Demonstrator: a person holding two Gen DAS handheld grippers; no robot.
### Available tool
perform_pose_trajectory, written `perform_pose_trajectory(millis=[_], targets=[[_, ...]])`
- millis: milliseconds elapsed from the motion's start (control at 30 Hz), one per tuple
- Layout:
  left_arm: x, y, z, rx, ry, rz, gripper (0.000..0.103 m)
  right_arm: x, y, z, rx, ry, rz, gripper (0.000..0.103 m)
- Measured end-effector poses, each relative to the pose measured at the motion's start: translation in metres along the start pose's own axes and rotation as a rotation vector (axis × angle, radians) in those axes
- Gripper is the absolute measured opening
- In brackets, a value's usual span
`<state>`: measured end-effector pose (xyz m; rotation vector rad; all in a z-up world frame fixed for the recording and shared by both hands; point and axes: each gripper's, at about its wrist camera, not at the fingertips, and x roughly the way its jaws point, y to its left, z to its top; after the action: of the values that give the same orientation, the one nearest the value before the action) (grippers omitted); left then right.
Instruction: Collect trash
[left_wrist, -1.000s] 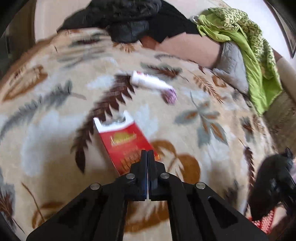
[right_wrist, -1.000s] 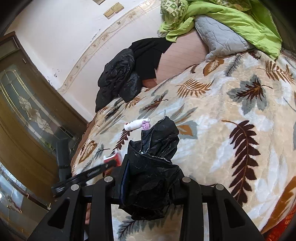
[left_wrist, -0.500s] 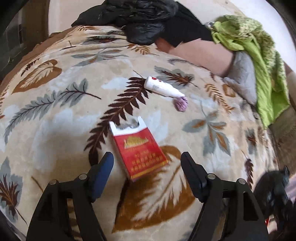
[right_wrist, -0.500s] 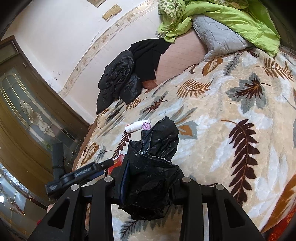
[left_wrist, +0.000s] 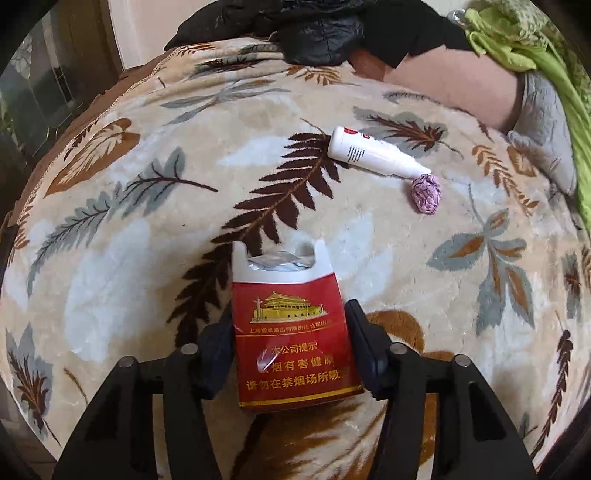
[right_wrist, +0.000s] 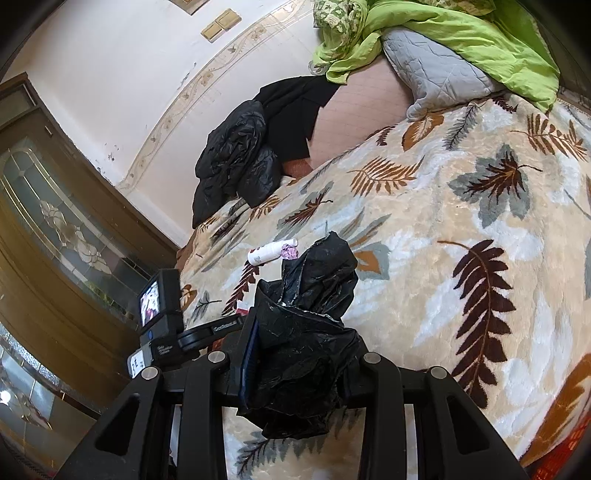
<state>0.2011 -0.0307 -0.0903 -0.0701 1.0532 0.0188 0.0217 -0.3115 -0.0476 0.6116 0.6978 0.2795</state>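
A red cigarette pack (left_wrist: 284, 295) with an open white top lies on the leaf-patterned blanket (left_wrist: 147, 240). My left gripper (left_wrist: 290, 347) straddles it from above. Its jaws are closing, and the pads sit against the pack's two long sides. Farther back lie a white bottle (left_wrist: 373, 155) and a crumpled purple wad (left_wrist: 426, 194), touching each other; both also show in the right wrist view, the bottle (right_wrist: 271, 253) and the wad (right_wrist: 289, 252). My right gripper (right_wrist: 295, 354) is shut on a bunched black trash bag (right_wrist: 310, 332), held above the blanket.
Black clothing (left_wrist: 317, 26) is piled at the bed's far end. A green cover (right_wrist: 443, 33) and a grey pillow (right_wrist: 436, 74) lie at the back right. A wooden door with patterned glass (right_wrist: 55, 221) stands to the left, past the bed's edge.
The left gripper went from shut to wide open, moved forward and down over the cigarette pack, then narrowed onto its sides. The right gripper and its bag stayed still.
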Motion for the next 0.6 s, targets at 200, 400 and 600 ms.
perform_pose_trajectory(millis=[200,400,600], targets=[[-0.039,0.003,-0.013,0.045,-0.100,-0.127,0.053,0.002,0.011,-0.003,-0.027,-0.008,-0.007,0.037],[-0.098,-0.003,-0.046,0.138,-0.233,-0.209,0.053,0.001,0.017,-0.006,-0.055,-0.021,-0.036,0.037],[-0.133,-0.012,-0.078,0.232,-0.329,-0.208,0.053,-0.011,0.020,-0.011,-0.079,-0.035,-0.061,0.037]])
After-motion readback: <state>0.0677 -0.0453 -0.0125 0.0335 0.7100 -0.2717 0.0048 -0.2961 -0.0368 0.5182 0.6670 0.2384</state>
